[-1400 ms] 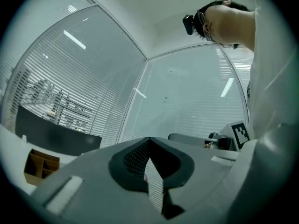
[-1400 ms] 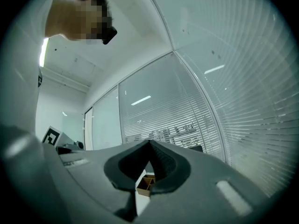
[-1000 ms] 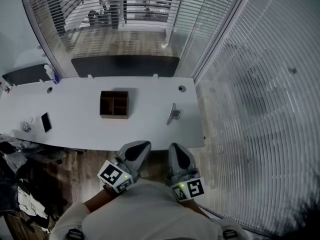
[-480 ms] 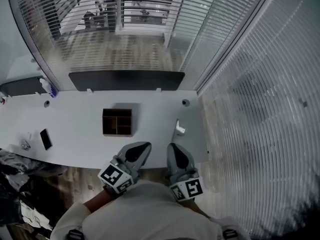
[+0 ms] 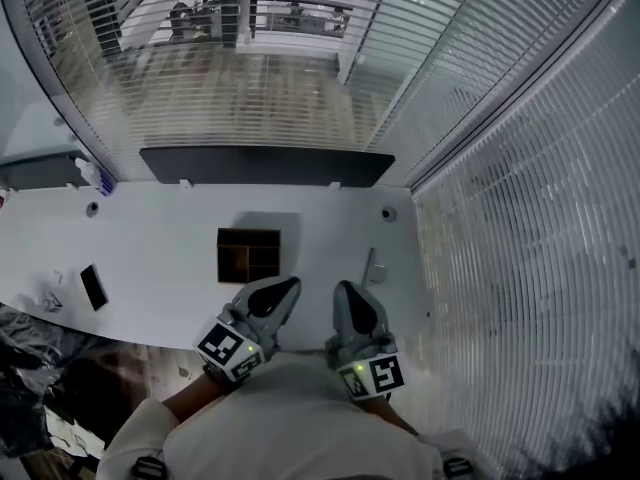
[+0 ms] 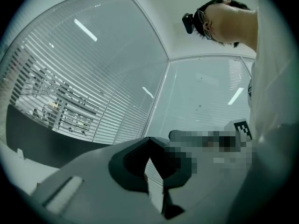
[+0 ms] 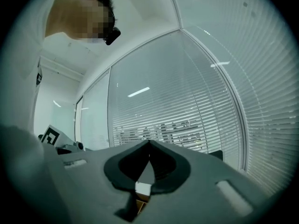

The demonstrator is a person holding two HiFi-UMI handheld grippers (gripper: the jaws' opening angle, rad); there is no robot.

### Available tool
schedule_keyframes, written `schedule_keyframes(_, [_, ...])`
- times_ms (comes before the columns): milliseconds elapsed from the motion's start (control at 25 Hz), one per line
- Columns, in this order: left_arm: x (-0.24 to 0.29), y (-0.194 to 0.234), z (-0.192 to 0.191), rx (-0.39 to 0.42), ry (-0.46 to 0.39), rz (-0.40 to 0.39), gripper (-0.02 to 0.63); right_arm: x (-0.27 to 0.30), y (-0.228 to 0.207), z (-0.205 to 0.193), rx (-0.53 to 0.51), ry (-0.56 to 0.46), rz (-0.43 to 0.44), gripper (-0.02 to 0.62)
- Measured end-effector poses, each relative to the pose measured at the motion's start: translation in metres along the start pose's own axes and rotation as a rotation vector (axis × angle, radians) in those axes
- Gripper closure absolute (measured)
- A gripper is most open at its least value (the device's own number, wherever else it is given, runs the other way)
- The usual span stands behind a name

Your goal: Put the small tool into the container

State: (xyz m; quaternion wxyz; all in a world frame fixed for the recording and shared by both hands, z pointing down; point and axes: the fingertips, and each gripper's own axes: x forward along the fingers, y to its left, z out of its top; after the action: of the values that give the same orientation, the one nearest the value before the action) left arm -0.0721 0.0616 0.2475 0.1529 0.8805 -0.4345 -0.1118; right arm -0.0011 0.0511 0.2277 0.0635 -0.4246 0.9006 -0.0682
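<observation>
The brown wooden container (image 5: 249, 255), split into compartments, stands on the white table (image 5: 150, 248). The small metal tool (image 5: 371, 266) lies to its right, near the table's right end. Both grippers are held close to the person's body at the table's near edge, side by side and pointing away. The left gripper (image 5: 288, 286) sits just below the container, and the right gripper (image 5: 343, 288) is just left of and below the tool. Both are shut with nothing in them. In the gripper views, the left gripper (image 6: 149, 139) and right gripper (image 7: 149, 143) point up at glass walls and blinds.
A black phone (image 5: 93, 286) and a small crumpled thing (image 5: 50, 301) lie at the table's left. A dark panel (image 5: 265, 165) runs along the far edge, with a spray bottle (image 5: 90, 175) at its left. A round grommet (image 5: 388, 213) lies far right. Glass walls with blinds stand behind and right.
The table, container and tool have slid down and closer in the head view, so both grippers now reach over the table's near edge. Their jaws have stayed shut.
</observation>
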Motion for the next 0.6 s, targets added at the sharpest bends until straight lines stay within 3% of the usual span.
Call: schedule_keyframes(600, [0.009,0.012,0.013,-0.001,-0.011,0.004,0.603,0.015,-0.008,0.003,-0.02,0.011,-0.018,0.595])
